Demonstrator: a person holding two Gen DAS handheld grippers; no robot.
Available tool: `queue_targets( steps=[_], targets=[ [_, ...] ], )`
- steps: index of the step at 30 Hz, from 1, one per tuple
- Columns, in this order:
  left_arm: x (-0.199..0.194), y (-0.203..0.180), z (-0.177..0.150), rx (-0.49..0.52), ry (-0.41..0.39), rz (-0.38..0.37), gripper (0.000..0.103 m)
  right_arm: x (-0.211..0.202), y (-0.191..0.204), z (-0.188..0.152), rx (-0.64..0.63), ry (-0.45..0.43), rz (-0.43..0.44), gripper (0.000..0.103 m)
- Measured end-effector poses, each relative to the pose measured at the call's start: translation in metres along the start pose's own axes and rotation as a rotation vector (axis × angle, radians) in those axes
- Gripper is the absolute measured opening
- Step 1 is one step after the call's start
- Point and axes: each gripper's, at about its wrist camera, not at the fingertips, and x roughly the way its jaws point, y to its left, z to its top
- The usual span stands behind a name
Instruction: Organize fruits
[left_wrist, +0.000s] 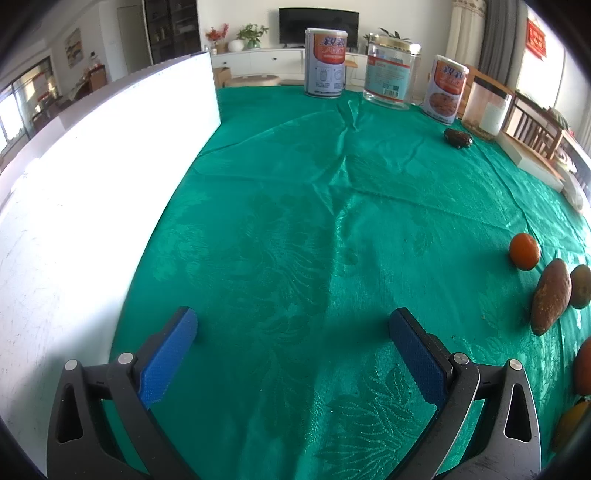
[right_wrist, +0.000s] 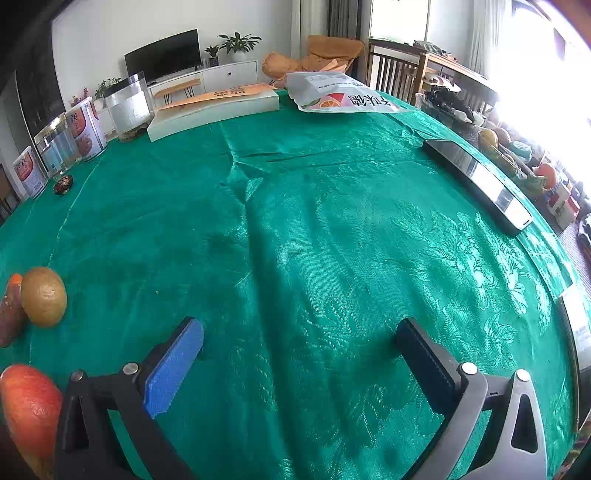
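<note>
Your green tablecloth (left_wrist: 295, 206) holds nothing sorted yet, by my reading: the brown fruit (left_wrist: 551, 296), kiwi (right_wrist: 43, 296) and orange (left_wrist: 523, 251) lie loose between your left gripper (left_wrist: 291, 326) and right gripper (right_wrist: 300, 338), both spread wide and empty

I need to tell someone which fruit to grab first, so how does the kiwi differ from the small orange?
The kiwi is dull brownish-green; the orange is bright orange. The kiwi is egg-shaped and lies touching a long brown fruit; the orange is round and sits apart from its neighbours. Both rest on the green cloth, untouched, with both grippers open and empty.
</note>
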Motion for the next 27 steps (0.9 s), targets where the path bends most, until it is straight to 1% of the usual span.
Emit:
queue_targets(
  steps=[8, 13, 15, 18, 19, 21, 22, 23, 24, 25, 27],
  targets=[
    [0.003, 0.0, 0.003, -0.016, -0.001, 0.013, 0.103, 0.0, 0.0, 0.0, -0.001, 0.0, -0.001, 0.103],
    [0.009, -0.002, 0.01, -0.022, -0.001, 0.016, 0.103, 0.001, 0.005, 0.001, -0.009, 0.001, -0.018, 0.103],
    [0.01, -0.002, 0.012, -0.019, 0.0, 0.012, 0.103, -0.001, 0.01, 0.001, -0.008, -0.008, -0.054, 0.103],
    [0.011, -0.003, 0.014, -0.011, 0.006, 0.017, 0.103, -0.006, 0.024, 0.0, -0.046, -0.035, -0.144, 0.103],
    [0.013, -0.004, 0.016, -0.008, -0.001, 0.002, 0.103, -0.006, 0.026, 0.0, -0.053, -0.039, -0.154, 0.103],
    [0.014, -0.004, 0.016, -0.006, 0.001, 0.003, 0.103, -0.005, 0.021, 0.001, -0.028, -0.029, -0.13, 0.103],
    [0.014, -0.004, 0.016, -0.006, 0.0, 0.003, 0.103, -0.003, 0.014, 0.001, 0.009, -0.014, -0.091, 0.103],
    [0.014, -0.005, 0.016, -0.006, 0.0, 0.003, 0.103, 0.001, 0.004, 0.001, 0.069, 0.008, -0.033, 0.103],
    [0.015, -0.005, 0.016, -0.006, -0.001, 0.004, 0.103, 0.0, -0.002, 0.001, 0.085, -0.006, -0.028, 0.103],
    [0.014, -0.005, 0.016, -0.006, 0.001, 0.003, 0.103, 0.001, -0.002, 0.001, 0.068, 0.004, -0.04, 0.103],
    [0.014, -0.005, 0.016, -0.006, -0.001, 0.004, 0.103, 0.001, -0.003, 0.002, 0.059, 0.003, -0.033, 0.103]
  ],
)
